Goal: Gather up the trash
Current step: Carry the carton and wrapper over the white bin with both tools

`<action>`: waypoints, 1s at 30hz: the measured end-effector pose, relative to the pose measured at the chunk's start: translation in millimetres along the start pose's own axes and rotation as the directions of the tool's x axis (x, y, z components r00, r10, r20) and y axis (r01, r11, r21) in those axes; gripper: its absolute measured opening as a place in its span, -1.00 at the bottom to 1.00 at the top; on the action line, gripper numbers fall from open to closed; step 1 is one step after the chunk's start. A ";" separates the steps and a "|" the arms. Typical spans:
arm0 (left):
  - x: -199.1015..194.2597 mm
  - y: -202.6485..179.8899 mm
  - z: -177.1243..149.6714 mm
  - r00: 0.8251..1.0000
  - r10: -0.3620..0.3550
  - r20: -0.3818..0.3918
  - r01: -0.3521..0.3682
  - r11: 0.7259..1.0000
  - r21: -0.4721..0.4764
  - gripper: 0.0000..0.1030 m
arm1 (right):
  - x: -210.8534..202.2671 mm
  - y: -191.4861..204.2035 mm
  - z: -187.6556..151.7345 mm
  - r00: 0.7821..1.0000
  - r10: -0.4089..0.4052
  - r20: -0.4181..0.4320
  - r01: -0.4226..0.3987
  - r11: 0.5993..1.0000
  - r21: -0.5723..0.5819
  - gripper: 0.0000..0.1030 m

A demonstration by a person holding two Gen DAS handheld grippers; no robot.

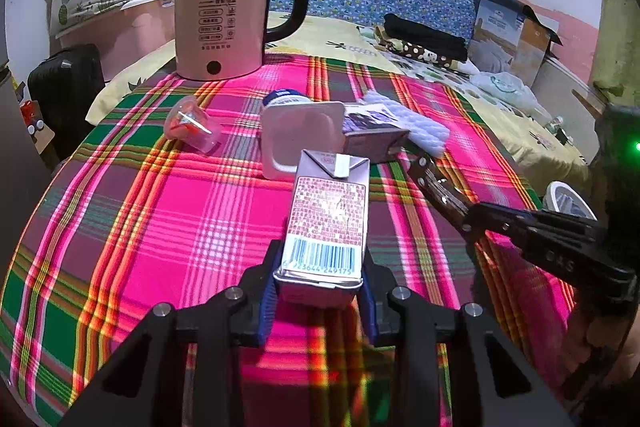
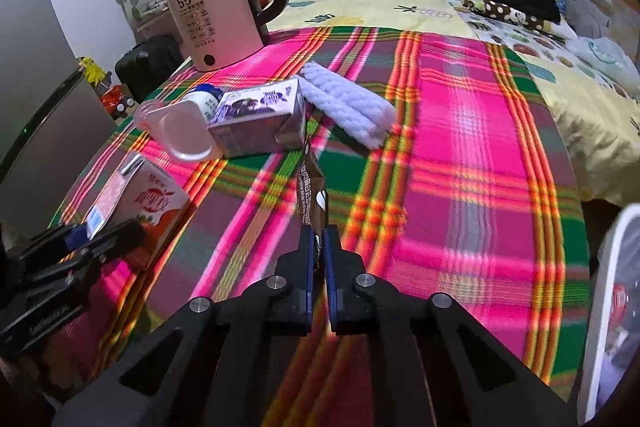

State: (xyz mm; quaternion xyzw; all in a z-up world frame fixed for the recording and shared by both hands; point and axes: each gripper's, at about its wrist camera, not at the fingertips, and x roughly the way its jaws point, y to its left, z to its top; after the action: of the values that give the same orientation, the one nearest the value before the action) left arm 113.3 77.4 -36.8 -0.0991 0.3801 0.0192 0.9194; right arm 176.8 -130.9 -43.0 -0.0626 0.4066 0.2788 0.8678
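Left claw (image 1: 320, 291) pinches pink rectangular juice carton (image 1: 326, 215), long axis pointing away; right claw (image 2: 318, 247) pinches brown foil wrapper (image 2: 311, 195), bin (image 2: 608, 307) nearer right.

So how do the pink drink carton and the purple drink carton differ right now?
The pink carton is clamped at its barcode end in the left gripper; the purple carton lies free on the plaid cloth. The purple one sits against a white cup; the pink one stands apart from it. Both are small box-shaped drink cartons.

surface: plaid blanket (image 1: 160, 211) | on it: kettle (image 1: 224, 23), white cloth (image 2: 348, 107) (ribbed)
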 end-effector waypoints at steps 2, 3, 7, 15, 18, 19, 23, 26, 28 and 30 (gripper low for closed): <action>-2.6 -3.5 -2.0 1.000 -0.006 -0.003 0.006 1.000 0.006 -0.32 | -7.8 -2.7 -5.0 1.000 0.000 0.006 0.000 1.000 0.009 -0.91; -4.3 -6.2 -3.6 1.000 -0.010 -0.004 0.010 1.000 0.011 -0.32 | -11.8 -3.7 -8.2 1.000 -0.002 0.008 0.002 1.000 0.012 -0.91; -9.8 -16.4 -8.8 1.000 -0.023 -0.009 0.023 0.999 0.024 -0.32 | -23.3 -9.2 -17.3 1.000 -0.013 0.012 0.012 0.999 0.031 -0.91; -18.7 -40.8 -14.4 0.998 -0.057 -0.013 0.057 0.996 0.063 -0.32 | -46.4 -30.0 -31.8 0.998 -0.049 0.044 0.044 0.994 0.100 -0.91; -20.4 -49.9 -15.4 0.998 -0.069 -0.014 0.069 0.995 0.075 -0.32 | -52.9 -33.9 -35.5 0.997 -0.054 0.059 0.047 0.992 0.118 -0.91; -20.9 -53.3 -15.4 0.997 -0.073 -0.015 0.074 0.994 0.079 -0.32 | -54.8 -35.1 -35.7 0.996 -0.055 0.065 0.047 0.991 0.123 -0.91; -21.2 -68.2 -14.6 0.996 -0.093 -0.017 0.094 0.990 0.103 -0.32 | -61.5 -38.2 -38.6 0.994 -0.063 0.086 0.051 0.989 0.137 -0.91; -20.2 -80.8 -13.9 0.994 -0.111 -0.024 0.113 0.986 0.122 -0.32 | -67.3 -44.5 -41.9 0.992 -0.075 0.099 0.059 0.987 0.152 -0.91; -18.7 -90.1 -13.2 0.992 -0.122 -0.030 0.125 0.982 0.139 -0.32 | -71.0 -50.0 -44.2 0.991 -0.085 0.106 0.067 0.984 0.165 -0.91; -17.3 -101.6 -13.2 0.990 -0.137 -0.037 0.142 0.977 0.159 -0.32 | -74.2 -55.1 -46.8 0.989 -0.097 0.110 0.076 0.981 0.179 -0.91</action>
State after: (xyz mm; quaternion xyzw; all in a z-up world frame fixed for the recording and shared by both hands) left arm 103.0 -24.0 -16.7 -0.0510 0.3843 -0.0775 0.9185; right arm 136.8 -224.8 -25.5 0.0125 0.3741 0.2072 0.9039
